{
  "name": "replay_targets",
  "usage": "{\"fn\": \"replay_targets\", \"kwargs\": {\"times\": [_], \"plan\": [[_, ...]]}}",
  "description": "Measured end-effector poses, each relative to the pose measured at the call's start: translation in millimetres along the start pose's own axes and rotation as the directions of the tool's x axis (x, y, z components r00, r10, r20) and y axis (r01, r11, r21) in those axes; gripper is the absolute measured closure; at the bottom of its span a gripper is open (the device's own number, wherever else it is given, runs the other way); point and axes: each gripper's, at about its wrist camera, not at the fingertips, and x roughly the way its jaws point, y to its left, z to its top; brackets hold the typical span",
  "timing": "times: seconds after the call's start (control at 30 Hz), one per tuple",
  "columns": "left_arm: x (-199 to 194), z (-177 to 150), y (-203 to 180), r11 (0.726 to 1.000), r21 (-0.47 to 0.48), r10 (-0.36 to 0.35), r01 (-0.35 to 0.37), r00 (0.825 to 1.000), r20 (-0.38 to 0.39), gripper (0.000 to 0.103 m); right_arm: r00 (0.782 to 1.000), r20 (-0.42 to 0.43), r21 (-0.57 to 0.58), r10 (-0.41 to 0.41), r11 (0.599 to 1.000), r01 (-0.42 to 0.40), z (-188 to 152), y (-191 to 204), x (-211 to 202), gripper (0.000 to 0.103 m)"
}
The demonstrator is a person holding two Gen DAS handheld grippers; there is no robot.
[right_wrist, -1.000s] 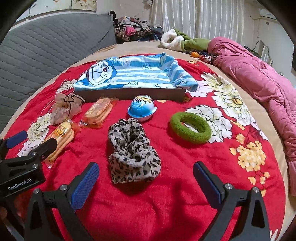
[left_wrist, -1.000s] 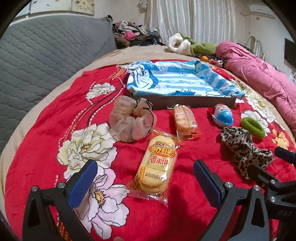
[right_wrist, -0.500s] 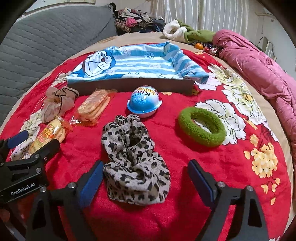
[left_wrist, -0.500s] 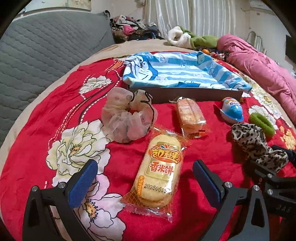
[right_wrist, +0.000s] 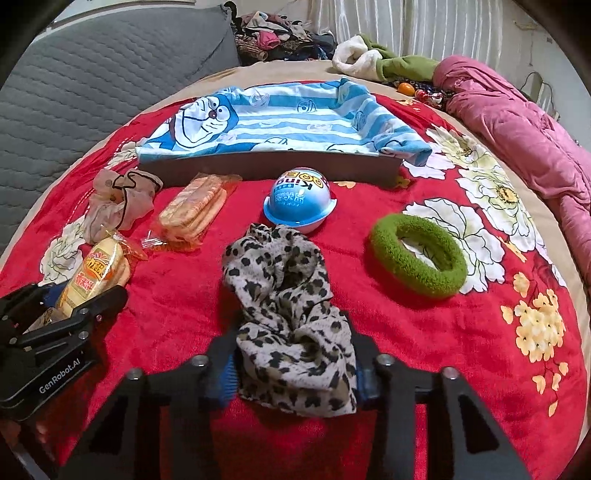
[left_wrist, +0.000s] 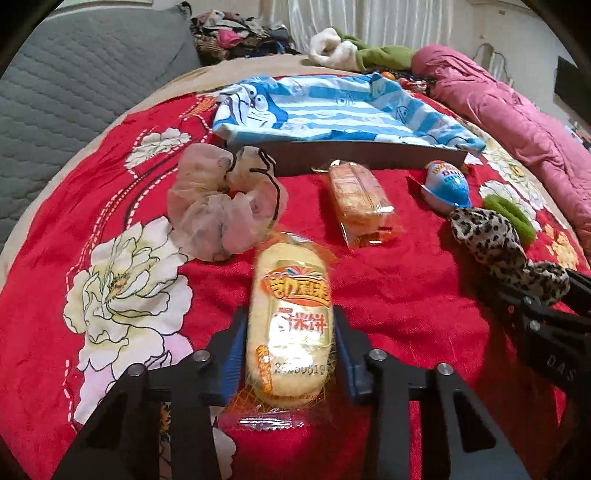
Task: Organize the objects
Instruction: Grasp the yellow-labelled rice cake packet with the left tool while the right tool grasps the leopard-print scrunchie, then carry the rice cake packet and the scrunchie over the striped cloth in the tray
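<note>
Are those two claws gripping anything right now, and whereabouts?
Left claw is closing on the rice cracker pack's near end; right claw is closing on the leopard scrunchie's near end.

A bedroom in a home: a bed point(right_wrist: 424, 332) spread with a red floral blanket point(right_wrist: 480, 350), a grey quilted headboard point(right_wrist: 92, 85) on the left, a crumpled pink duvet point(right_wrist: 517, 125), a heap of clothes point(right_wrist: 273, 37) at the far side, and pale curtains point(right_wrist: 424, 26) behind.
</note>
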Motion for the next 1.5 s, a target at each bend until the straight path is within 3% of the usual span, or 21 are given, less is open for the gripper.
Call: {"fn": "replay_targets", "kwargs": {"times": [0.17, 0.37, 1.5], "plan": [[-3.6, -2.4, -0.2, 1.000, 0.018, -0.015, 0.015, 1.000, -0.003, 0.064, 1.000, 0.011, 0.006, 0.024, 1.000, -0.025, -1.4, -2.8, -5.6, 0.079], [-10.1, -4.3, -0.2, 0.999, 0.002, -0.034, 0.034, 0.999, 0.013, 0.064, 0.999, 0.022, 0.009, 0.044, 0.999, -0.044, -3.0, -3.7, -12.7, 0.086], [-102.6, 34.8, -24.2, 1.000, -0.003, 0.019, -0.018, 0.983, 0.184, 0.064, 0.979, 0.195, -0.021, 0.065, 0.998, -0.063, 18.2, 2.6, -100.6, 0.087]]}}
